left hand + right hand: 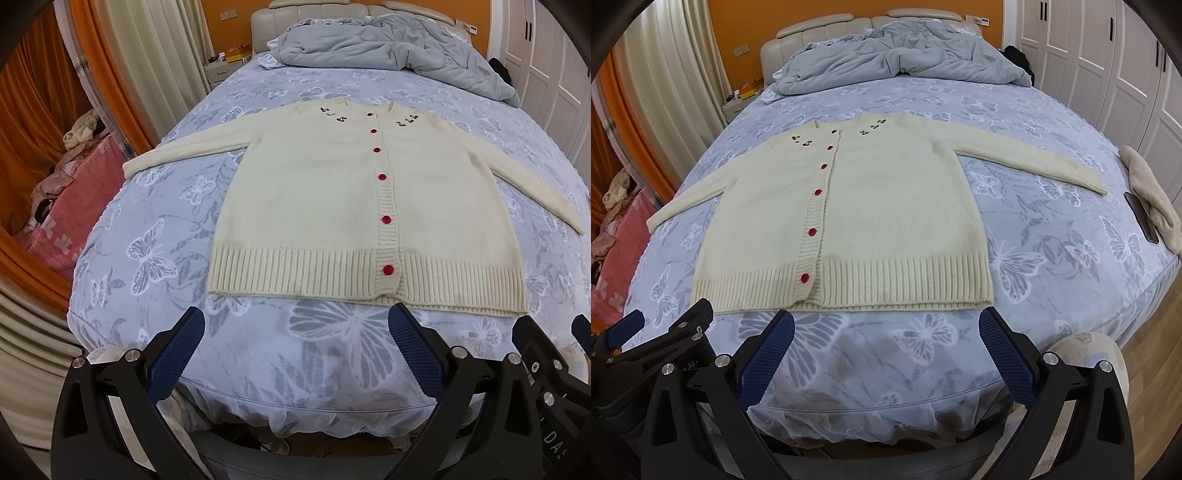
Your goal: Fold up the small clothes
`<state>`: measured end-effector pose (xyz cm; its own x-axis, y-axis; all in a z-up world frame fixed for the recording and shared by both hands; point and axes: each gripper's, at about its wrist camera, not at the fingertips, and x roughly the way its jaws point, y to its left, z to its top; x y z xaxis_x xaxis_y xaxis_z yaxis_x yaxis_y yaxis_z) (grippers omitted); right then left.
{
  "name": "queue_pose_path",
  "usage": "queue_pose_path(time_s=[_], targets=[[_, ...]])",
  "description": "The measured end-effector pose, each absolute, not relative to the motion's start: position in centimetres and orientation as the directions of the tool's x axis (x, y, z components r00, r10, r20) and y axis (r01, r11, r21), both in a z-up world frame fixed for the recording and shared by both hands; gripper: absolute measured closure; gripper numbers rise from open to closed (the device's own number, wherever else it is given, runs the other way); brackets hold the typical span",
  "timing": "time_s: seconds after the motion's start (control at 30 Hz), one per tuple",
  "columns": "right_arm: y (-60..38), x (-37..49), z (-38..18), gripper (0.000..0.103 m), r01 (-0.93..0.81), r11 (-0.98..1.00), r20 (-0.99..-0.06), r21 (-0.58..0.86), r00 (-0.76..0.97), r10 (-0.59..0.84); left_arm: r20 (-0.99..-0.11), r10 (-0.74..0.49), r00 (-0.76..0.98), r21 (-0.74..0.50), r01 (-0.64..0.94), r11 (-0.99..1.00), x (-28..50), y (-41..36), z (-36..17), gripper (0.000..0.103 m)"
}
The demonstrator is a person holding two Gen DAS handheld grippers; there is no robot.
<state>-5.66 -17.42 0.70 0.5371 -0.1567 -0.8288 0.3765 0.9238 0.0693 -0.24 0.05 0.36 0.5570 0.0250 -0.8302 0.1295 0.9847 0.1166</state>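
A: What lies on the bed?
B: On the blue butterfly-print bedsheet [147, 258] the cream knitted cardigan with red buttons [314, 206] is spread flat, sleeves out.
A: And the tongs?
B: The left gripper [295, 325] and the right gripper [886, 325] are both released, just before the hem.

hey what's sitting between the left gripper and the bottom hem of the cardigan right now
Nothing: only a bare strip of butterfly-print bedsheet separates the open left gripper from the cream cardigan, as the left wrist view shows.
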Motion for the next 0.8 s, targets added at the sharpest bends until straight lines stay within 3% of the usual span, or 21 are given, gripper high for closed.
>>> queue_pose_path(time_s=[0.8], targets=[[-17.31,-5.80,0.86,0.005,0.372,0.926,-0.828,0.068,0.539,-0.156,-0.829,0.029,0.559,0.121,0.128,0.984,-0.17,0.22,0.43,0.006]])
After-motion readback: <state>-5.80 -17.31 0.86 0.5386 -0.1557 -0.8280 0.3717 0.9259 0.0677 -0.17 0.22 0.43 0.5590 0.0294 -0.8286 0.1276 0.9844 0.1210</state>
